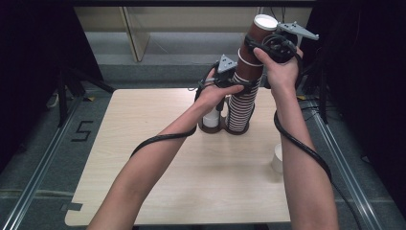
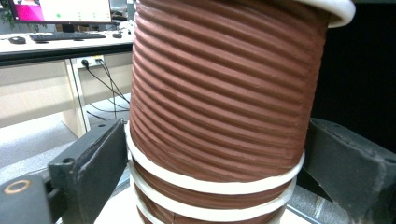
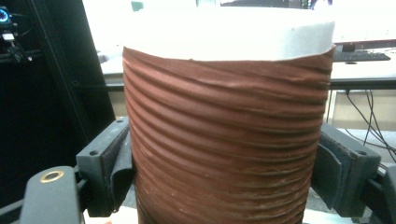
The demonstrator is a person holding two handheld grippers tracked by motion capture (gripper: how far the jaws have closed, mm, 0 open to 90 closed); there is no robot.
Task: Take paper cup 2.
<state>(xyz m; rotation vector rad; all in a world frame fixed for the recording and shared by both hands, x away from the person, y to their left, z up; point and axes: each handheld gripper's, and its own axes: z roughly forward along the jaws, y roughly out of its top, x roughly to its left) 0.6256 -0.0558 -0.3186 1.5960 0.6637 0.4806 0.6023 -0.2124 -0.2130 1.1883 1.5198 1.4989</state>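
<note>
Gripping a Stack of Ribbed Paper Cups

Standing near the far edge of the pale wood-grain table (image 1: 158,182), the stack of brown paper cups (image 1: 242,103) is a tall column of inverted cups nested one over another. Each has a horizontally ribbed, corrugated brown sleeve; white rolled rims band the lower column closely.

Top cup (image 1: 258,36): cylindrical, slightly tapered, white base uppermost, raised and tilted away from the column's line. In the right gripper view its ribbed wall sits between the two black jaws, both padded faces pressing its sides. Right gripper (image 1: 275,45): clamped on this cup, grey three-cornered plate on top.

Left gripper (image 1: 230,81): held at mid-column. In the left gripper view the black jaws close against a ribbed brown cup, white rims stacked just below, so it grips the stack.

Short brown cup with white interior (image 1: 210,120): just left of the stack's foot, touching or nearly so.

White cup (image 1: 277,158): near the table's right edge, well apart from the stack.

Black cables trail along both forearms.
</note>
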